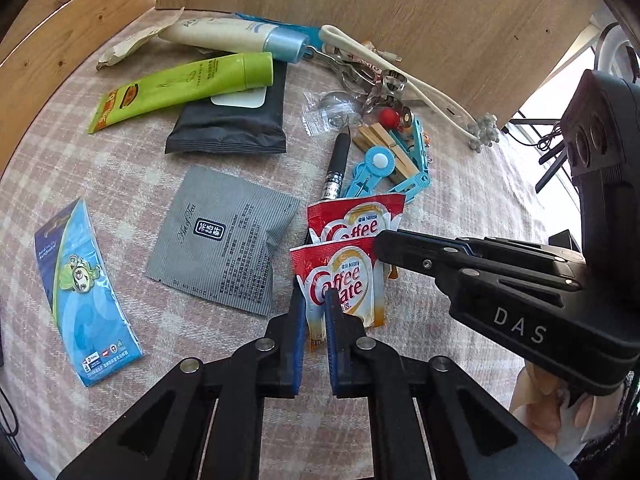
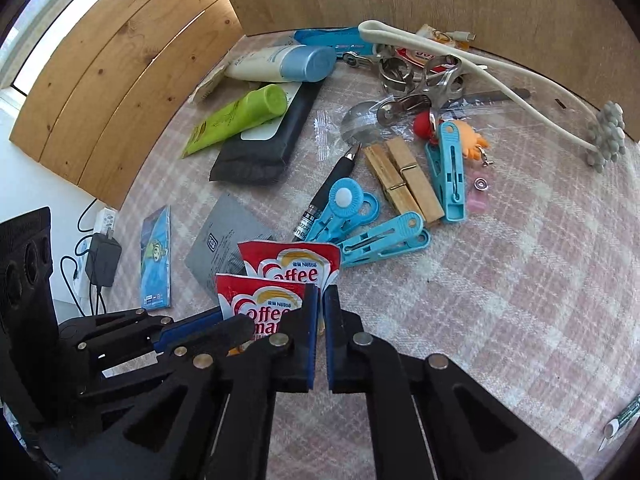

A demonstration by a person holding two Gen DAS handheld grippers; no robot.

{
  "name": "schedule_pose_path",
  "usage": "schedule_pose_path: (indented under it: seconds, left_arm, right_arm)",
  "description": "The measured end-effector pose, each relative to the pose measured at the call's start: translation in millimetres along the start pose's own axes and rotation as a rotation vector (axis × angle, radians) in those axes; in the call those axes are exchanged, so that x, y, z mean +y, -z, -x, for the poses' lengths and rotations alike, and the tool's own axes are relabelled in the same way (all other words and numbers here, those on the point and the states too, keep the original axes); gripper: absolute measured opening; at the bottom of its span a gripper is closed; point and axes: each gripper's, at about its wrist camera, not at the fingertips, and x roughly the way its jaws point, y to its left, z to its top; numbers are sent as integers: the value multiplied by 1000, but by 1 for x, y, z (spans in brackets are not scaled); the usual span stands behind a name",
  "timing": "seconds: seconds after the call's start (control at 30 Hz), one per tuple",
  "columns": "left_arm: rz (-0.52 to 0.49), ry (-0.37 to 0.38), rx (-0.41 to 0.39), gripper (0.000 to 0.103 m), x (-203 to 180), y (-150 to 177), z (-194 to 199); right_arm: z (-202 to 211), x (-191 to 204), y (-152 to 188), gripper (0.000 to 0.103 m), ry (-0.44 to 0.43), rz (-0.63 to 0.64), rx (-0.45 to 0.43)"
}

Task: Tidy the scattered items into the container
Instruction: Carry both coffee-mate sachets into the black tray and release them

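Observation:
Two red and white Coffee-mate sachets overlap on the pink plaid cloth [image 1: 460,216]. My left gripper [image 1: 316,300] points steeply down, its blue pads shut on the lower half of the near sachet [image 1: 344,276]. My right gripper [image 1: 378,248] comes in from the right and covers the seam between the two sachets. In the right wrist view the right gripper [image 2: 321,296] is shut, with the lower right edge of the far sachet [image 2: 292,264] and an orange sliver of packet between its pads. The left gripper [image 2: 240,326] lies over the near sachet [image 2: 260,304] there.
A grey tea packet [image 1: 224,236], a blue card pack [image 1: 86,292], a black wipes pack [image 1: 232,124], a green tube [image 1: 188,88] and a white tube [image 1: 236,36] lie to the left. A pen [image 1: 336,168], blue clips [image 2: 384,240], wooden pegs [image 2: 404,184] and metal bits [image 2: 420,76] lie behind. Wooden boards [image 1: 400,4] wall the back.

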Motion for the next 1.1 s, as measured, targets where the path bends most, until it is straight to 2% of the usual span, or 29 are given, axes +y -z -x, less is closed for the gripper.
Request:
schedule_pose_path:
  seconds: [0.23, 0.37, 0.57, 0.73, 0.9, 1.1]
  left_arm:
    - [-15, 10, -34, 5, -6, 1, 25]
    - [-34, 18, -53, 5, -11, 0, 40]
    - [-125, 55, -73, 4, -47, -6, 54]
    - [-250, 130, -62, 4, -105, -8, 57]
    - [-408, 214, -39, 4, -185, 1, 54]
    - [-595, 320, 5, 4, -283, 30, 49]
  right_arm:
    - [28, -8, 10, 2, 6, -26, -55]
    - [51, -15, 18, 2, 42, -32, -102]
    - [107, -51, 38, 2, 85, -131, -204]
    - [170, -100, 78, 2, 161, -261, -302]
    - [240, -157, 142, 2, 265, -424, -394]
    - [313, -224, 221, 2, 389, -627, -468]
